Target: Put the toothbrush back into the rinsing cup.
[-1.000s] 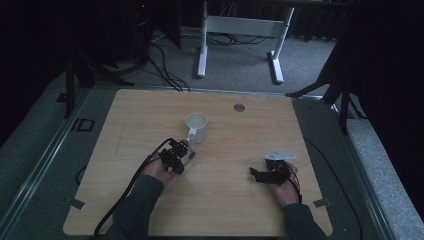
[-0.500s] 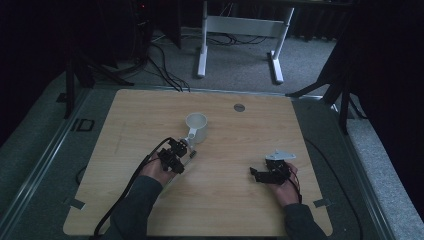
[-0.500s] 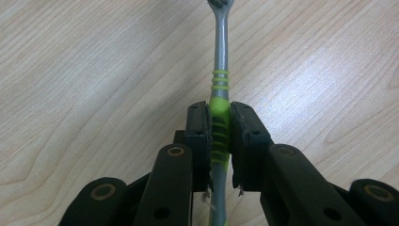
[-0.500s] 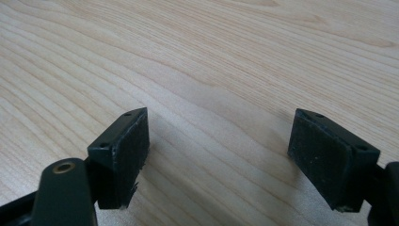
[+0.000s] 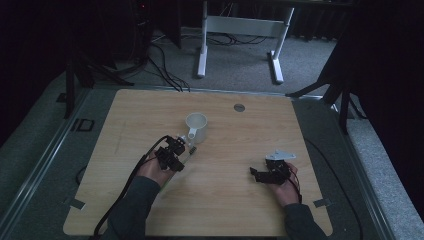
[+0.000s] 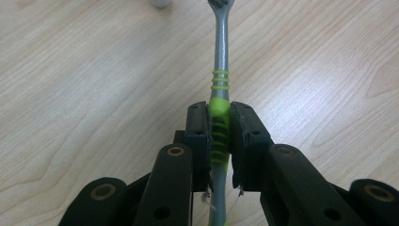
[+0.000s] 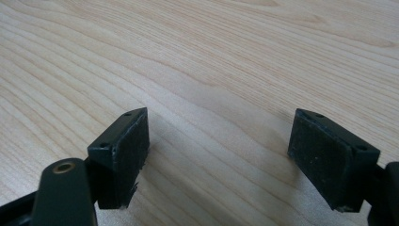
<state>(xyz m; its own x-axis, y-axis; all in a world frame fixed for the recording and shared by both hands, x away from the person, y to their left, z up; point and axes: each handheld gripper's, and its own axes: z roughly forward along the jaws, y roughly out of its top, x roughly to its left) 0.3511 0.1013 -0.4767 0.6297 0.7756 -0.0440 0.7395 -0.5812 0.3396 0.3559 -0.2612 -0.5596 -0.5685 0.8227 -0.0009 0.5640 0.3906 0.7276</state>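
A toothbrush (image 6: pixel 220 52) with a grey neck and a green ribbed grip lies low over the wooden table. My left gripper (image 6: pixel 219 110) is shut on its green grip, and the head points away toward a white mug (image 5: pixel 196 127). In the high view the left gripper (image 5: pixel 172 152) sits just in front of the mug's handle side. My right gripper (image 7: pixel 219 136) is open, with bare wood between its pads. In the high view it (image 5: pixel 257 175) rests low at the table's right front, jaws pointing left.
The wooden table (image 5: pixel 125 120) carries a small round grey disc (image 5: pixel 239 107) near its far edge. A black cable (image 5: pixel 125 190) trails from the left gripper along the forearm. White desk legs (image 5: pixel 202 50) and floor cables lie beyond the table.
The left gripper with the toothbrush has shifted slightly left near the mug. The right gripper has stayed in place.
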